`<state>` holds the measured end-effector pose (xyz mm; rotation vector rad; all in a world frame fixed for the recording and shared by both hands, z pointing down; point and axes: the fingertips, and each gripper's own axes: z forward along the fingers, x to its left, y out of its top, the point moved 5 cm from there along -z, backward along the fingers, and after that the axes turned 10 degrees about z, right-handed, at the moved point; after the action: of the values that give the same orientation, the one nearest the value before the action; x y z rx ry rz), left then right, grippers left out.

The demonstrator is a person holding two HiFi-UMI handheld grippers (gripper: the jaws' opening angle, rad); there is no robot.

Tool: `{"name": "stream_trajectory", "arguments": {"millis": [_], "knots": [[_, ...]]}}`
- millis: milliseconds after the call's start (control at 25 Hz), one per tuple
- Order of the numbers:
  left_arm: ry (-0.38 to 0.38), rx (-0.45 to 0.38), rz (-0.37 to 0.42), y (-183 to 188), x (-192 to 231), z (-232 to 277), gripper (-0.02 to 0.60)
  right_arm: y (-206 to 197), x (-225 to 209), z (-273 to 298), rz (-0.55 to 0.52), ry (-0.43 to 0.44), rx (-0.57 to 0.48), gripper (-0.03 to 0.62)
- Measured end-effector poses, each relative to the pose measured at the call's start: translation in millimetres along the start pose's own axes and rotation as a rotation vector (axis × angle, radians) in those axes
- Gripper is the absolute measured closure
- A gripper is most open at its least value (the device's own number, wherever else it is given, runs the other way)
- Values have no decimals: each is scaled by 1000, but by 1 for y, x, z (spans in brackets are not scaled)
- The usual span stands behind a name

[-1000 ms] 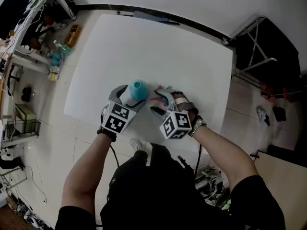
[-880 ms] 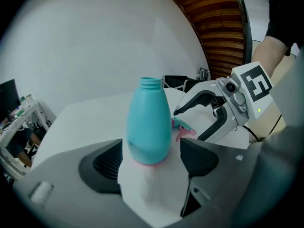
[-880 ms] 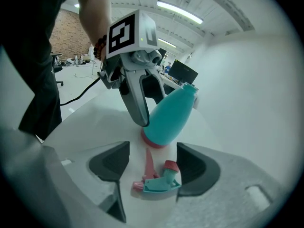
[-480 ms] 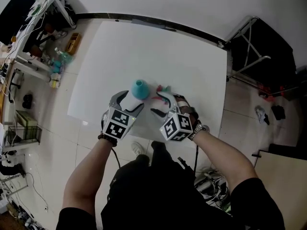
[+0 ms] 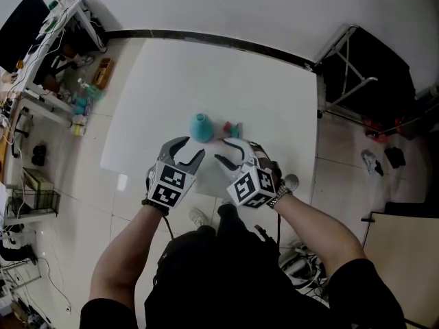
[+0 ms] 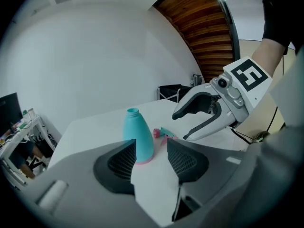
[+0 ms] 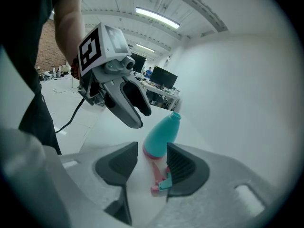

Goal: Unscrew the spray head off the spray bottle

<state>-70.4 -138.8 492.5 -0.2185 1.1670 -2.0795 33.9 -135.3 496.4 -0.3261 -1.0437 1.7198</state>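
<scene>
The teal spray bottle [image 5: 200, 127] stands upright on the white table [image 5: 274, 94] with its neck open [image 6: 137, 137] [image 7: 161, 134]. The pink and teal spray head [image 5: 233, 129] lies on the table just right of it [image 6: 164, 133] [image 7: 159, 182]. My left gripper [image 5: 190, 149] hovers on the near side of the bottle, apart from it [image 6: 151, 156] [image 7: 140, 118]. My right gripper [image 5: 221, 151] hovers beside it, short of the spray head [image 7: 152, 163] [image 6: 180, 126]. Both pairs of jaws have just been closing partway and stand open with nothing between them.
Cluttered shelves [image 5: 62, 53] stand on the floor left of the table. A black folding frame [image 5: 363, 67] is at the right. The table's near edge [image 5: 206, 190] lies under my grippers.
Both grippers drew back from the bottle and spray head toward the person and rose. Their jaws narrowed. The bottle and the spray head stay on the table.
</scene>
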Motion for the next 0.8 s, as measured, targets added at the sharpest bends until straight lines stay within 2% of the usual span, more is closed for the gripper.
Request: {"name": "stream_trajectory", "arguments": {"millis": [160, 520, 680, 800], "knots": [[-13, -25, 18, 4, -8, -7, 401, 8, 3, -10, 57, -31, -20, 453], [-29, -77, 58, 20, -21, -24, 520, 24, 8, -31, 148, -94, -63, 601], [-27, -85, 69, 22, -21, -30, 563, 27, 7, -35, 200, -117, -53, 602], [-28, -80, 76, 25, -21, -35, 568, 31, 5, -38, 258, -132, -50, 602]]}}
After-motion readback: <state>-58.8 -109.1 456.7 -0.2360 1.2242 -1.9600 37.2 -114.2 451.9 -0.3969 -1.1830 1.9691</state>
